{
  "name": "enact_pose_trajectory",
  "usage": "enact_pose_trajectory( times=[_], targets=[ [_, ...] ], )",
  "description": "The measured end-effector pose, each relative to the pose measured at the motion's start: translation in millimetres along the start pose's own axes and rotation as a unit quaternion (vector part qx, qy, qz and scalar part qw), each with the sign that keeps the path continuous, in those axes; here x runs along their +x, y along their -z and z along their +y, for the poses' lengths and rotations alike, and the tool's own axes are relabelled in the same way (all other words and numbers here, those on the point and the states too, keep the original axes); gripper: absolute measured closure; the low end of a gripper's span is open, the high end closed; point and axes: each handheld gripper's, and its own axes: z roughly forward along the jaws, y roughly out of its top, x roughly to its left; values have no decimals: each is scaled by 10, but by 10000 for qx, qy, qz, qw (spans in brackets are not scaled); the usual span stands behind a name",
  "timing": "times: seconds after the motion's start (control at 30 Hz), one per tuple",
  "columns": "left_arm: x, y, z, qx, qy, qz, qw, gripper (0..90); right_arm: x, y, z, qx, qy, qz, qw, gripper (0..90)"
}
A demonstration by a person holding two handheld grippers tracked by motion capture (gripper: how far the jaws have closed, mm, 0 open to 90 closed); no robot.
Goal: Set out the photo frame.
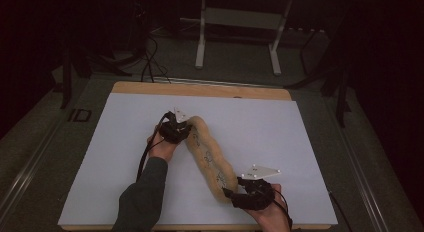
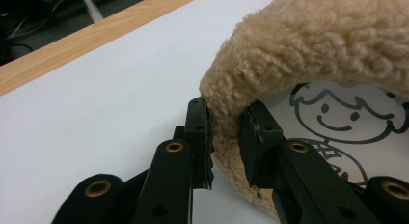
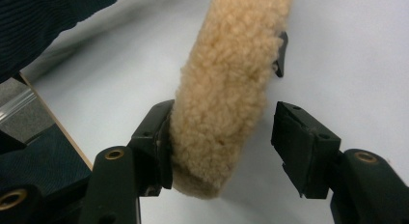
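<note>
At the far end your left gripper (image 2: 225, 142) is clamped on the fleece strip's (image 1: 207, 154) edge. Near end, your right gripper (image 3: 219, 147) gapes around it, so centre it before you squeeze.

A tan fleece strip (image 3: 226, 89) stands on edge between the two black jaws of the right claw (image 3: 219, 147). The jaw on the left of the frame lies against the fleece; the jaw on the right stands clear of it, a gap of white worktop (image 3: 347, 55) showing between. The strip's rounded end sits low between the jaws. A small black clip (image 3: 281, 55) juts from its far side. A dark ribbed sleeve (image 3: 43, 21) fills the upper left corner.
</note>
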Motion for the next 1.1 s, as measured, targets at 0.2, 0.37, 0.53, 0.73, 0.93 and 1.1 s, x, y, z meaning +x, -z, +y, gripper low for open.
enact_pose_trajectory(
  times=[0.2, 0.37, 0.53, 0.73, 0.93, 1.1],
  targets=[
    [15, 64, -56, 4, 93, 98, 9999, 756, -44, 1, -2, 95, -191, 0, 9998, 416],
    [6, 69, -73, -35, 193, 169, 9997, 757, -19, -23, -3, 166, -223, 10, 9996, 416],
    [-4, 72, -72, -37, 247, 290, 9993, 758, -26, -106, -41, 351, -241, -8, 9991, 416],
    [59, 111, -127, -90, 537, 502, 9973, 758, -119, -94, 2, 297, -389, -192, 9986, 541],
    [135, 171, -215, -143, 899, 580, 9942, 756, -232, -117, 119, 384, -211, -378, 9983, 652],
    [183, 257, -306, -169, 989, 628, 9930, 754, -393, -155, 185, 257, -297, -613, 9973, 654]
  ],
)
